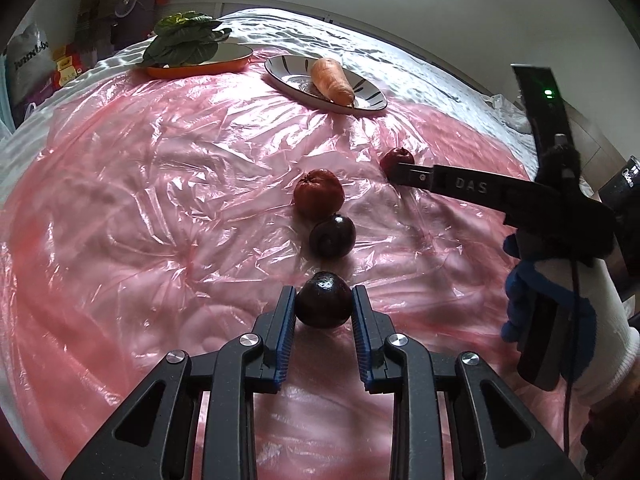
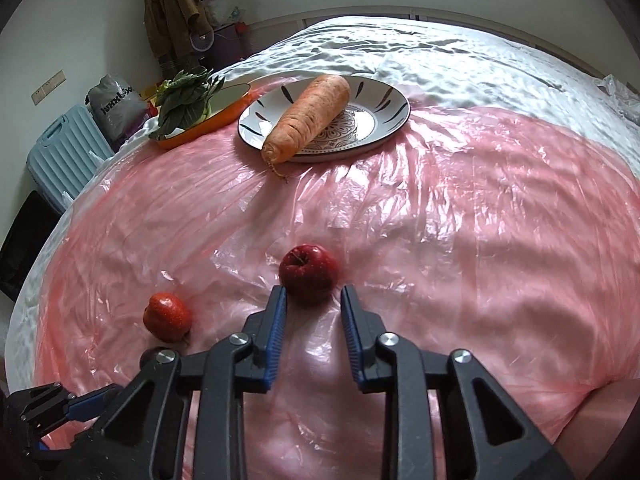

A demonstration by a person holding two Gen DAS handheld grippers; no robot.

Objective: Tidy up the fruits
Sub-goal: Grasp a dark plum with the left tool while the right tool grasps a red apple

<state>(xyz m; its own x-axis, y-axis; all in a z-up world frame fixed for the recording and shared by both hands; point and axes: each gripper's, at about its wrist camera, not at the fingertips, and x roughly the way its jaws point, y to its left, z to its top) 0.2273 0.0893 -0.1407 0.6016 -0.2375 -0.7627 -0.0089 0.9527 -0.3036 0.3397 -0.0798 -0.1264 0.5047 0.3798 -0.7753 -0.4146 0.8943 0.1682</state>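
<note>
Low in the frame, the left gripper (image 1: 323,306) is pinching a smooth, firm, slippery dark plum (image 1: 323,300) across its middle; the right gripper (image 2: 313,298) is clamping a hard red apple (image 2: 309,274).

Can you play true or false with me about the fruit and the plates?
1. The carrot lies on the striped plate. True.
2. The leafy greens sit in a blue bowl. False: the dish is orange.
3. The left hand-held gripper is shut on a dark plum. True.
4. The right hand-held gripper holds a banana. False: it grips a red apple.
5. The fruit rests on a pink plastic sheet. True.
</note>
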